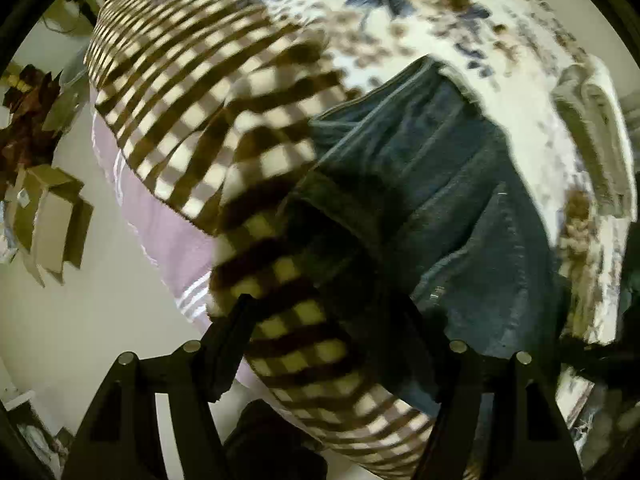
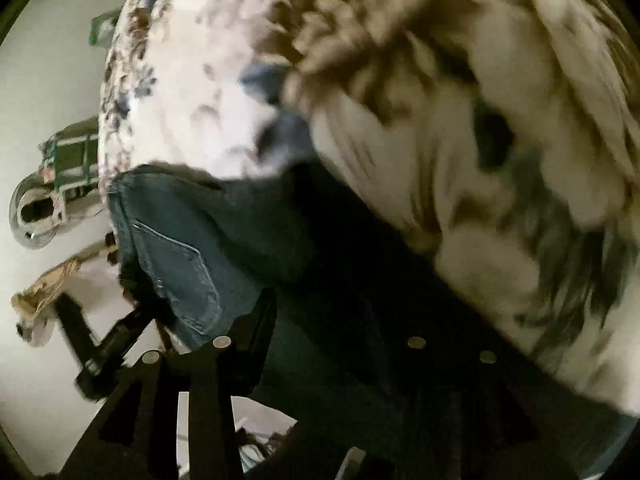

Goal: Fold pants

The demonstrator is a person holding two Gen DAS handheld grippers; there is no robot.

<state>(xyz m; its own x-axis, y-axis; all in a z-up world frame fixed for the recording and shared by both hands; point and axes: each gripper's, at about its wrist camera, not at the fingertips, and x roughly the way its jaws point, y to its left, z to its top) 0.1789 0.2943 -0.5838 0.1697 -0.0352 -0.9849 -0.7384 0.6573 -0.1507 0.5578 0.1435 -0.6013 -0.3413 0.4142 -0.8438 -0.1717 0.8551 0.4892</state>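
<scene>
On the floral bedspread (image 1: 472, 92) the dark blue jeans (image 1: 432, 184) lay bunched, not flat, filling the middle of the left wrist view and running toward 5 o'clock. From the right wrist view the same jeans (image 2: 188, 248) showed a stitched back pocket (image 2: 176, 276) at 8 o'clock, with the denim draping down over the camera's lower half.

The left gripper (image 1: 340, 320) sat at 6 o'clock with its 2 fingers spread wide; a checked cloth (image 1: 192, 120) and dark denim lay between them, and I could not tell whether anything was pinched. The right gripper (image 2: 320, 320) was buried in shadowed denim: its left finger (image 2: 256, 340) showed, its right one was mostly hidden, so whether it gripped the cloth could not be told.

Both views were blurred, which suggested the garment was mid-handling. My judgement: the step in hand was an early one, lifting or spreading the jeans before any fold, since no crisp fold line was visible. The next move likely called for pulling the jeans clear of the checked cloth at 10 o'clock, laying them flat, then bringing 1 leg over the other.

Beyond the bed, cardboard boxes (image 1: 52, 224) stood on the pale floor (image 1: 80, 320) at 9 o'clock.
</scene>
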